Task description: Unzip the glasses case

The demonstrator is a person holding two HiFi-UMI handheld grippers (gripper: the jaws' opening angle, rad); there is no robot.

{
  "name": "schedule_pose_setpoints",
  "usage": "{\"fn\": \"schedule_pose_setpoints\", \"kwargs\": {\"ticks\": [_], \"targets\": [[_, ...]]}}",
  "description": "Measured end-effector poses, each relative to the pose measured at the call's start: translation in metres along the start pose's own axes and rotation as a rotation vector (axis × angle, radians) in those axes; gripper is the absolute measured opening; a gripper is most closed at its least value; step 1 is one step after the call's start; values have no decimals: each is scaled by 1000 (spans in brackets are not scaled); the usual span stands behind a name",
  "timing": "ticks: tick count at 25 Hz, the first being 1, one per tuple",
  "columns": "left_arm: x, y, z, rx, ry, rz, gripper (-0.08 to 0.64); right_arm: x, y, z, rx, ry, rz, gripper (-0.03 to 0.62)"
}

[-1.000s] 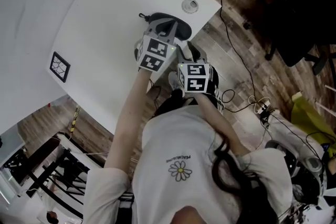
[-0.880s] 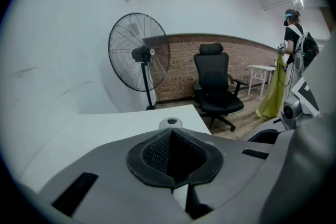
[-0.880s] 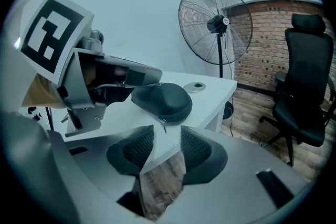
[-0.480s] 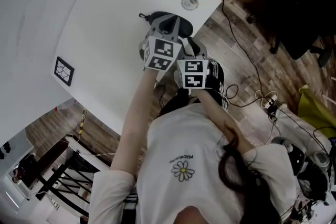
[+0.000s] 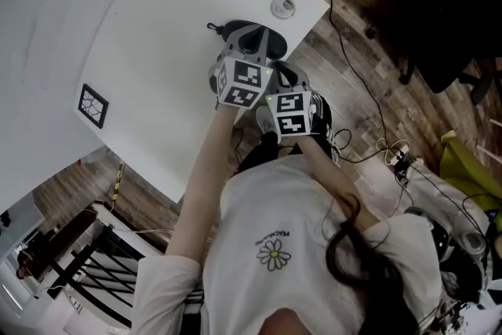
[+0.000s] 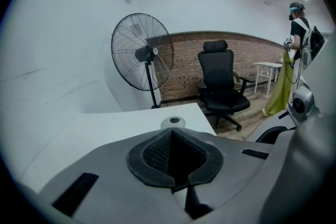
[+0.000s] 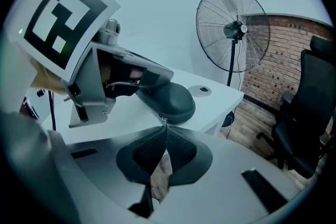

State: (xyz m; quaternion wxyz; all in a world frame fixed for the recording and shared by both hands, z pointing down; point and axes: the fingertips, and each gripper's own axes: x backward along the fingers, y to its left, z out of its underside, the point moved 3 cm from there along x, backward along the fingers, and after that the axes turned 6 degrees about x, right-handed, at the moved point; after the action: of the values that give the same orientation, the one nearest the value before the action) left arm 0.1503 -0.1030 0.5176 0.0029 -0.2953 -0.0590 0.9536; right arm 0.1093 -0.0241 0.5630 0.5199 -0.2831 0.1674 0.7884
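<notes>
The glasses case [image 7: 167,99] lies closed near the table [image 5: 157,51] corner, beside a grommet [image 5: 283,8]. The right gripper [image 7: 164,126], its jaws just closed, pinches what looks like the zip pull [image 7: 164,120] at its tips. The left gripper [image 6: 172,134], jaws together, bears on the case's top. So slight a bite may slip when tugged, or drag the case toward the edge. A second ago the grippers' cubes stood further apart.
</notes>
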Motion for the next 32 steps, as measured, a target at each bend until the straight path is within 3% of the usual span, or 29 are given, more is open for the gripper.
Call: {"fn": "schedule_pose_setpoints", "kwargs": {"ticks": [6, 8, 12, 17, 22, 28, 32], "targets": [[6, -2, 2, -6, -12, -2, 12, 6, -26, 4, 29, 42, 38, 8], [6, -2, 3, 2, -16, -8, 12, 4, -35, 2, 83, 49, 30, 8], [1, -4, 3, 33, -22, -14, 12, -4, -48, -1, 316, 67, -54, 8], [1, -2, 2, 60, -22, -40, 12, -15, -58, -10, 635, 93, -220, 8], [0, 0, 0, 115, -40, -69, 12, -29, -66, -25, 831, 122, -364, 8], [-2, -3, 1, 228, -57, -164, 12, -55, -66, -42, 1126, 129, -532, 8], [-2, 5, 0, 317, -54, -97, 12, -60, -58, -45, 1168, 139, -588, 8]]}}
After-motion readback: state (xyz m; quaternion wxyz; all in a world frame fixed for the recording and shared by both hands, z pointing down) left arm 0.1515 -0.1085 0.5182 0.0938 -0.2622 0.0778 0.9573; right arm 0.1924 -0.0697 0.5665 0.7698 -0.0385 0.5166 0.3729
